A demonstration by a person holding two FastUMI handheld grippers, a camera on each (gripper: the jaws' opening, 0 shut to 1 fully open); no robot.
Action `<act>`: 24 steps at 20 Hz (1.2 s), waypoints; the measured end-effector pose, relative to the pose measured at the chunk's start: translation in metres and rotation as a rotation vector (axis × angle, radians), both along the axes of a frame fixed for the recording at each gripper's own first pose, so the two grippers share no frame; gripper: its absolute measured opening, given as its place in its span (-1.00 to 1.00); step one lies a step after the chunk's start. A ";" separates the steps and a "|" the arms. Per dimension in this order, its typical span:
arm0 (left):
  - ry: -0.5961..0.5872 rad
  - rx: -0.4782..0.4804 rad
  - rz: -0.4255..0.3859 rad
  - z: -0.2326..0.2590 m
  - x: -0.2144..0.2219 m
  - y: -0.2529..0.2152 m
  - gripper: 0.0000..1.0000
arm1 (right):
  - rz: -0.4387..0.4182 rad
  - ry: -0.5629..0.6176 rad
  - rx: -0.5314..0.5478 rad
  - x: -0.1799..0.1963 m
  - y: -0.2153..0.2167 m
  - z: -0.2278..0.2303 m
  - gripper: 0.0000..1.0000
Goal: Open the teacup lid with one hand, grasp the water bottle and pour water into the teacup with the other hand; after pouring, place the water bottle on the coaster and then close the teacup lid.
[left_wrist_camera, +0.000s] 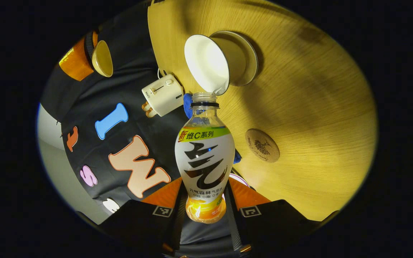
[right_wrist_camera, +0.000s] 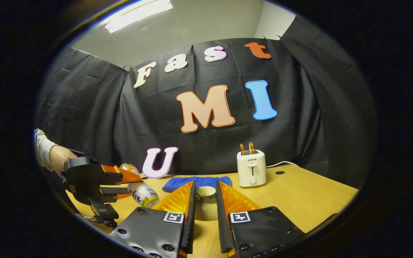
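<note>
My left gripper (left_wrist_camera: pixel 204 183) is shut on a clear water bottle (left_wrist_camera: pixel 204 154) with a white and orange label. The bottle has no cap, and its mouth sits right at the rim of the open white teacup (left_wrist_camera: pixel 208 62), which stands on a saucer (left_wrist_camera: pixel 247 59). A round brown coaster (left_wrist_camera: pixel 262 145) lies bare on the wooden table (left_wrist_camera: pixel 317 107) beside the bottle. In the right gripper view, my right gripper (right_wrist_camera: pixel 205 183) is shut on the cream teacup lid (right_wrist_camera: pixel 205 202), held off the table. The left gripper (right_wrist_camera: pixel 88 181) shows at the left there, with the bottle (right_wrist_camera: pixel 141 192) tilted.
A cream toaster (right_wrist_camera: pixel 251 168) with two slices in it stands at the back of the table, its cord running off to the right. A folded blue cloth (right_wrist_camera: pixel 196 182) lies in front of the black wall. A person's hand (right_wrist_camera: pixel 57 156) holds the left gripper.
</note>
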State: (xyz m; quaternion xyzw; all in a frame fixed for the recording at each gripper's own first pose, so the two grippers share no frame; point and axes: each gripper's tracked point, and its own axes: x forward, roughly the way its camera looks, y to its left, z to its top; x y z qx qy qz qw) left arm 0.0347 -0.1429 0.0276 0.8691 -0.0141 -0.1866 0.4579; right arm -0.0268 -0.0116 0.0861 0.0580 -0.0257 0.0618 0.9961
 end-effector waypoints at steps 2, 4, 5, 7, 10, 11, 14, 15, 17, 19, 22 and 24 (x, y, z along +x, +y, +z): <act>0.005 -0.001 -0.001 -0.002 0.001 -0.001 0.05 | 0.004 0.005 -0.002 0.000 0.002 -0.002 -0.34; 0.011 0.001 -0.006 -0.005 0.001 -0.003 0.06 | 0.006 0.008 -0.005 0.001 0.003 -0.004 -0.34; 0.013 0.002 -0.007 -0.007 0.002 -0.003 0.05 | 0.006 0.009 -0.005 0.001 0.003 -0.004 -0.35; 0.020 0.003 -0.007 -0.010 0.002 -0.003 0.06 | 0.005 0.010 -0.004 0.001 0.002 -0.004 -0.37; 0.029 -0.004 -0.013 -0.013 0.002 -0.004 0.05 | 0.001 0.008 -0.001 0.002 0.000 -0.004 -0.36; 0.031 -0.008 -0.014 -0.014 0.002 -0.005 0.05 | -0.001 0.008 -0.001 0.003 -0.001 -0.004 -0.34; 0.049 -0.042 -0.008 -0.017 0.003 -0.003 0.06 | 0.002 0.008 0.000 0.002 0.001 -0.003 -0.34; 0.059 -0.065 -0.001 -0.019 0.004 -0.003 0.05 | 0.003 0.009 -0.001 0.002 0.001 -0.004 -0.34; 0.087 -0.120 0.016 -0.027 0.005 -0.001 0.05 | 0.007 0.010 -0.002 0.003 0.002 -0.004 -0.36; 0.132 -0.213 0.037 -0.035 0.004 0.000 0.05 | 0.006 0.009 -0.001 0.001 0.002 -0.003 -0.37; 0.214 -0.392 0.086 -0.051 0.000 0.001 0.05 | 0.004 0.009 0.004 0.002 0.001 -0.003 -0.38; 0.255 -0.503 0.115 -0.059 -0.005 -0.002 0.05 | 0.003 0.009 0.005 0.003 0.000 -0.004 -0.38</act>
